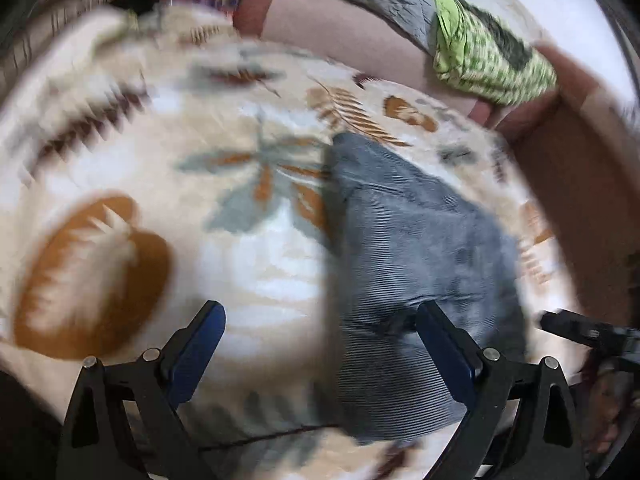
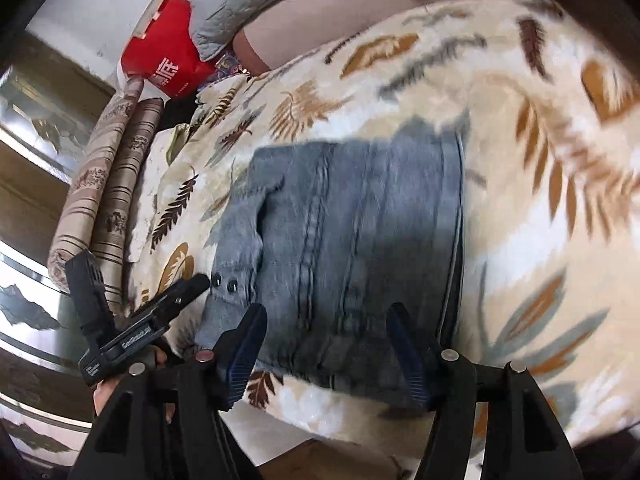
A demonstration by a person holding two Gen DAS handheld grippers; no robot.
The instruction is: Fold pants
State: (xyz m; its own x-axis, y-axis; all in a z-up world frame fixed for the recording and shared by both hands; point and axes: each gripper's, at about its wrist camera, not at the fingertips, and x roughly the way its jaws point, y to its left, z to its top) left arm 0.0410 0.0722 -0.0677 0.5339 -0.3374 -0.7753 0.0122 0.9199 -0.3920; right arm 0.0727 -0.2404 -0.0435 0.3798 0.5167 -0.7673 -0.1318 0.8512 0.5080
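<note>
Bed blanket [image 2: 520,128]: cream fleece with a leaf print, covering the bed.
Pants [image 2: 352,232]: grey-blue denim, folded into a compact block near the blanket's near edge, waistband buttons toward the left.
Right tongs [image 2: 326,340]: spread wide, empty, poised over the block's near edge.
Left tongs [image 1: 320,344]: spread wide, empty, beside the block's left edge.
Step judged: final tidying. Square the edges and press layers flat; avoid dragging the top fold open.

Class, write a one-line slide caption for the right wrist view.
Open right gripper over folded jeans on a leaf-print blanket, left gripper beside them.
</note>
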